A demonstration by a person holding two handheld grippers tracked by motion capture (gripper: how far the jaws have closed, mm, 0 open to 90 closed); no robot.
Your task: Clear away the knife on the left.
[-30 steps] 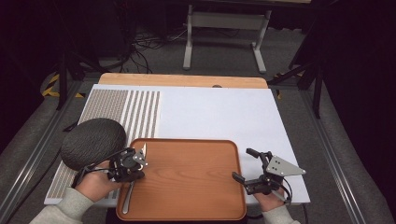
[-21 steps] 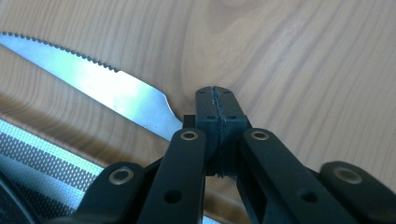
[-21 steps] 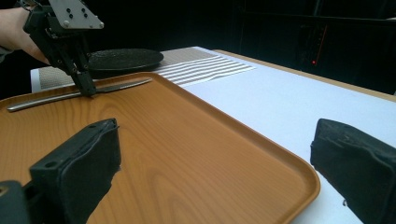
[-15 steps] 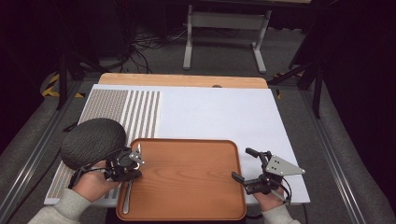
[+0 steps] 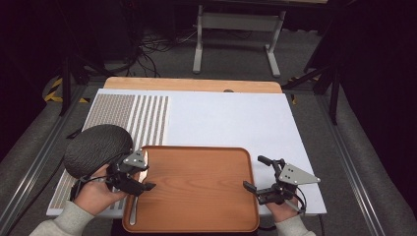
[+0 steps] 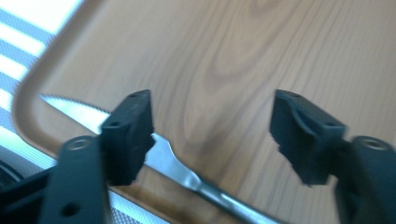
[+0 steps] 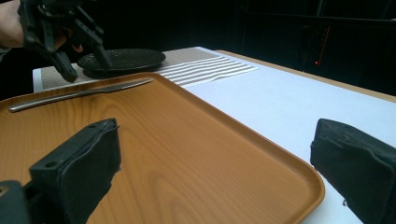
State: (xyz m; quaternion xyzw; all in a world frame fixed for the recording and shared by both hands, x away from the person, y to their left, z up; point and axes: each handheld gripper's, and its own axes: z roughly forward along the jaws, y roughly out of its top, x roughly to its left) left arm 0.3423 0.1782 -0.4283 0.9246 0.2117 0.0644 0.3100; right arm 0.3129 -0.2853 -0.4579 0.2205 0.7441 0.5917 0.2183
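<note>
A steel table knife [image 5: 134, 209] lies flat along the left side of the brown wooden tray [image 5: 196, 196]. My left gripper [image 5: 148, 177] hovers just over the knife's blade end. Its jaws have just been opening and stand apart. In the left gripper view the knife [image 6: 173, 163] lies on the tray [image 6: 261, 56] below the left gripper [image 6: 212, 135], and neither pad presses on it. My right gripper [image 5: 253, 172] is open at the tray's right edge. In the right gripper view the right gripper [image 7: 215, 158] straddles the tray's rim [image 7: 261, 140], and the knife [image 7: 79, 93] lies far off.
A dark round plate [image 5: 96, 147] rests on a striped placemat [image 5: 133, 118] left of the tray, close behind my left hand. The white board [image 5: 231, 118] stretches beyond the tray. Dark floor, cables and a stand's legs lie past the table's far edge.
The left jaws were shut on the knife and now stand open, with the knife lying loose on the tray. The right gripper has kept still.
</note>
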